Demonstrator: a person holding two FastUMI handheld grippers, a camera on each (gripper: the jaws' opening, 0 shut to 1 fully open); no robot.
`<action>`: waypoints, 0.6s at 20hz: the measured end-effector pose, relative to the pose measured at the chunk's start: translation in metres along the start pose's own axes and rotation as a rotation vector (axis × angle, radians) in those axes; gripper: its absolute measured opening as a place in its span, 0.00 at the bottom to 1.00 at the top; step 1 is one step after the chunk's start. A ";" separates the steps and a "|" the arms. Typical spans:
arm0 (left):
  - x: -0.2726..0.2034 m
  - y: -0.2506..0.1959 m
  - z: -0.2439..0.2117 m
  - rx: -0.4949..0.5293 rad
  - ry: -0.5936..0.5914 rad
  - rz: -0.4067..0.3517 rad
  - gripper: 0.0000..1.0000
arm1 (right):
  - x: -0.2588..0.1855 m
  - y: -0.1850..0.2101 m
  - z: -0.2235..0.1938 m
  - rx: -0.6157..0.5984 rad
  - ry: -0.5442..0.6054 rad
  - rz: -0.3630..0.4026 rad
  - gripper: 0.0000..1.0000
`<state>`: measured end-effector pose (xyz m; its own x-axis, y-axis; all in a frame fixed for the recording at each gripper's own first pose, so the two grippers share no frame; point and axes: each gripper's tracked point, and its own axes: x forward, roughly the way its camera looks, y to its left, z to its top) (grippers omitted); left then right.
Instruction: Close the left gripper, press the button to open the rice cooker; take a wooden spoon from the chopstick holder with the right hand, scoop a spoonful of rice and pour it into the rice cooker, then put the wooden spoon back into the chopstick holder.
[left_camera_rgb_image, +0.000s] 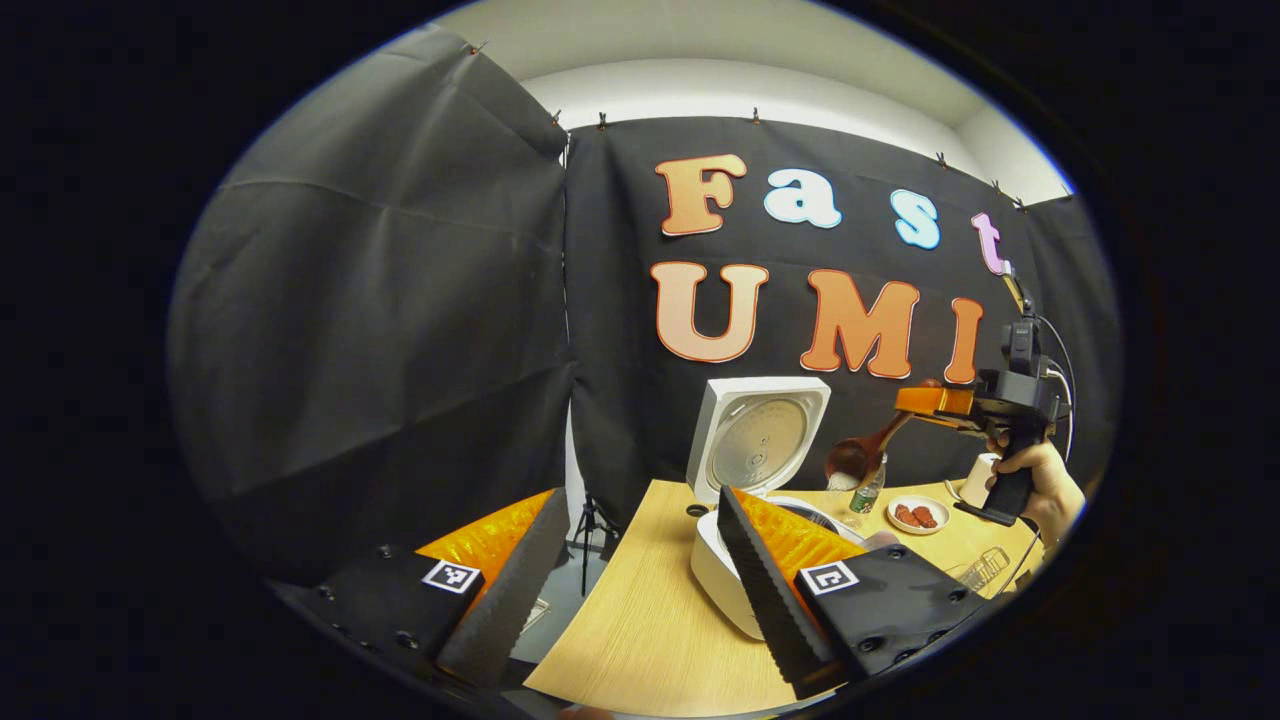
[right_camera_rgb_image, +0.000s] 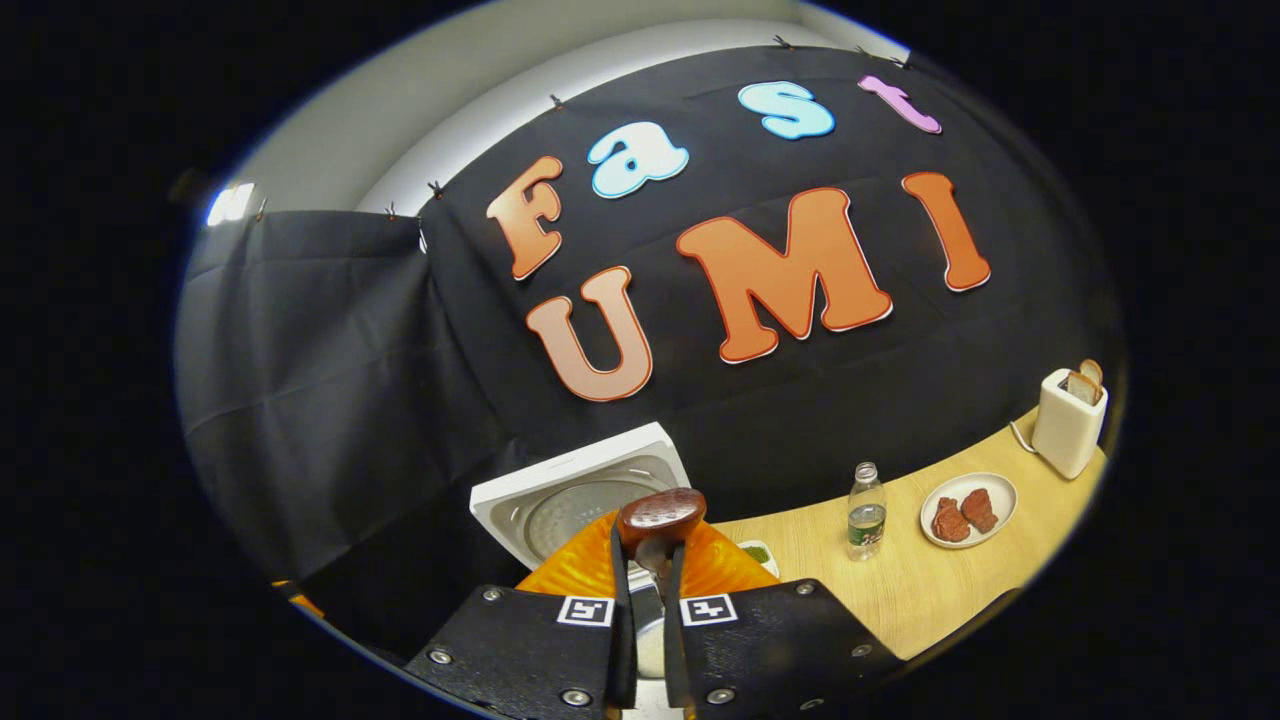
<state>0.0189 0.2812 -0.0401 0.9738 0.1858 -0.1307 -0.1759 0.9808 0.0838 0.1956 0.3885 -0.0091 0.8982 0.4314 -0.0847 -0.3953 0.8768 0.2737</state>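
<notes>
Right claw (right_camera_rgb_image: 648, 585) clenched on the wooden spoon (right_camera_rgb_image: 659, 518), handle pinched between both fingers; from the left gripper view, held by a hand (left_camera_rgb_image: 1040, 485) above the desk (left_camera_rgb_image: 650, 630), spoon bowl tilted down over the open rice cooker (left_camera_rgb_image: 735, 585) with rice spilling from it. Left claw (left_camera_rgb_image: 640, 590) released, fingers spread wide, low before the cooker, its lid (left_camera_rgb_image: 757, 437) upright. Farther along the desk: water bottle (right_camera_rgb_image: 866, 511), plate of meat (right_camera_rgb_image: 967, 510), toaster (right_camera_rgb_image: 1071, 422).
</notes>
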 end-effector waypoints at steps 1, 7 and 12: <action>-0.001 0.000 0.000 0.001 0.000 0.000 1.00 | -0.001 0.003 -0.001 -0.028 -0.001 0.000 0.10; -0.004 0.000 -0.001 0.001 -0.001 0.001 1.00 | -0.004 0.017 -0.007 -0.107 0.015 0.047 0.10; -0.008 0.004 -0.003 -0.003 0.007 0.009 1.00 | -0.006 0.032 -0.012 -0.191 0.007 0.084 0.10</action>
<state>0.0098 0.2833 -0.0421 0.9712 0.1949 -0.1369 -0.1850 0.9793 0.0821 0.1757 0.4164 -0.0111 0.8592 0.5059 -0.0765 -0.4990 0.8615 0.0932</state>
